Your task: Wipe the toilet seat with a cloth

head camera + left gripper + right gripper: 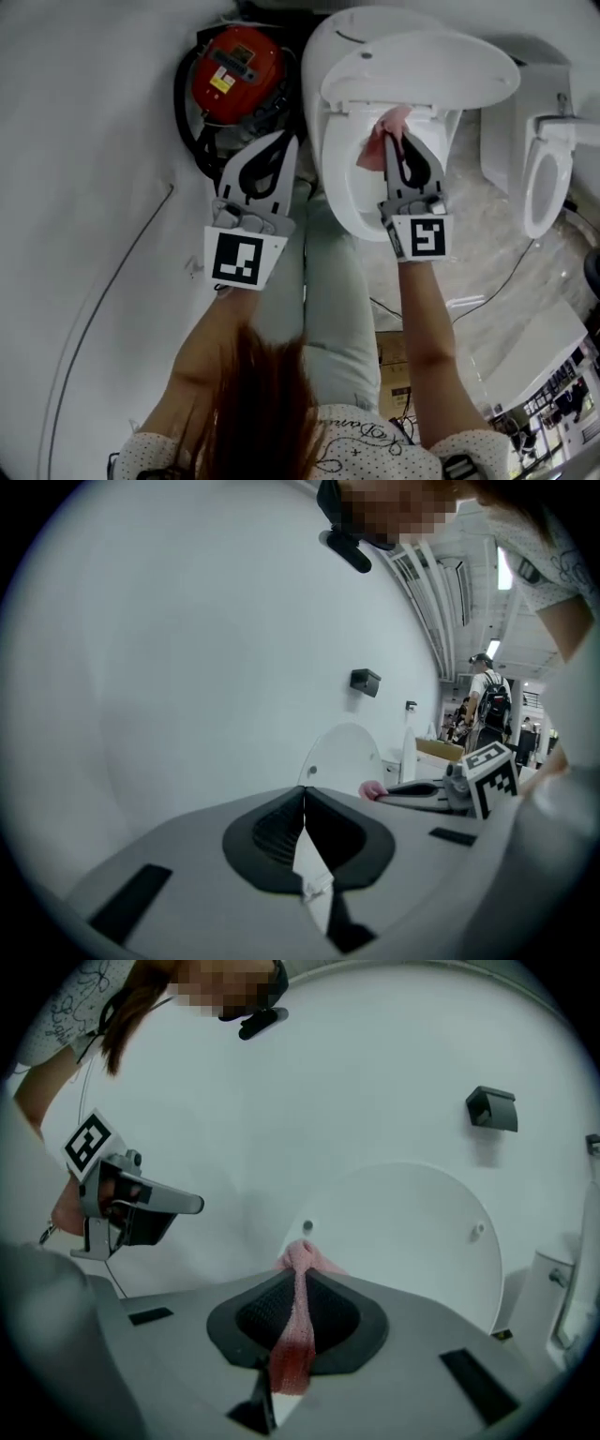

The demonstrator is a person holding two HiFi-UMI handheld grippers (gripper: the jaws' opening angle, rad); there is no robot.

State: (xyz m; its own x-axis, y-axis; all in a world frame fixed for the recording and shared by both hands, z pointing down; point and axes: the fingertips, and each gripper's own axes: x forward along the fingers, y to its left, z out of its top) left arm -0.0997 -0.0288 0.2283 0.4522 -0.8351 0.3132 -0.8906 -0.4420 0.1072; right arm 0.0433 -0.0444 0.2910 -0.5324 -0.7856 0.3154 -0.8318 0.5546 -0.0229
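**Cloth held at the back of the seat, ready to wipe**

The left gripper (285, 141) hangs idle, jaws closed on nothing. The right gripper (394, 139) has its jaws clamped on the pink knitted cloth (379, 142), over the rear of the white plastic toilet seat (335, 178). This looks like the wiping step; next, press the cloth flat and sweep it along the rim.

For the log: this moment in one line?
right gripper: shut on cloth, over toilet | left gripper: shut, empty, beside toilet | lid: up
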